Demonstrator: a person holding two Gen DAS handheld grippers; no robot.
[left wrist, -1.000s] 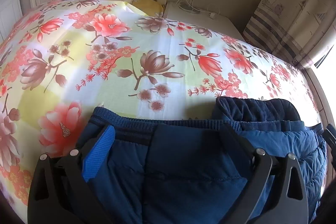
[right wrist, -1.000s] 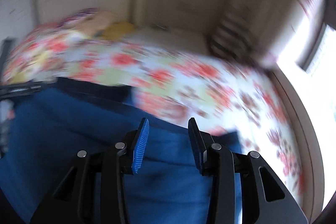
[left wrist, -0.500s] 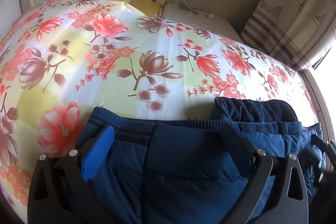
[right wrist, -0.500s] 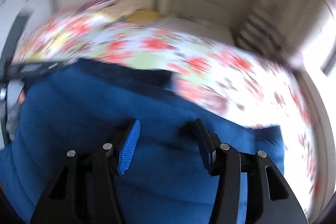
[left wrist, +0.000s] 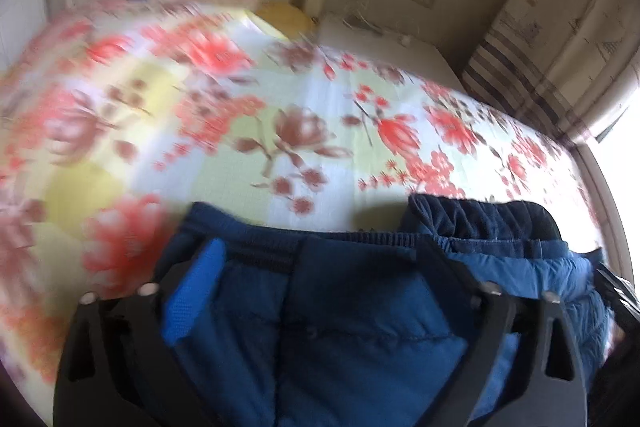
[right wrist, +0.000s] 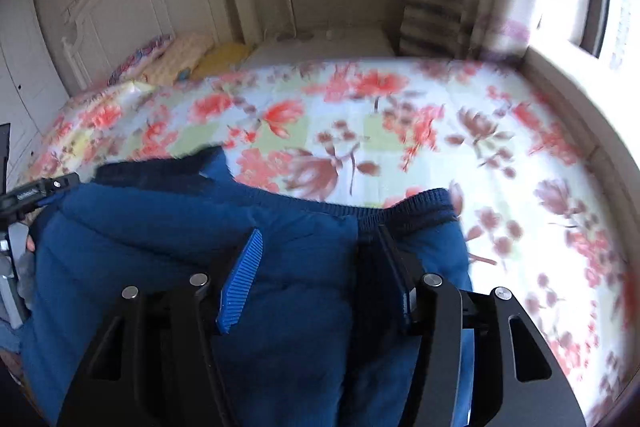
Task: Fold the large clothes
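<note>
Nearest me, the blue padded jacket [left wrist: 360, 327] lies on the floral bedspread [left wrist: 280, 115] at the bed's near edge, ribbed hem at twelve o'clock from both tools. It looks puffy, soft and light, its slick shell likely to slide, so the ribbed band seems the surest hold. The left gripper [left wrist: 320, 287] has just been closing slightly yet stands wide over the quilting. The right gripper [right wrist: 320, 267] has just been opening, half spread, with fabric between its jaws; whether it is pinched is unclear. The sleeves and lower body are cut off, and motion blur smears the pillows [right wrist: 176, 55] beyond.
</note>
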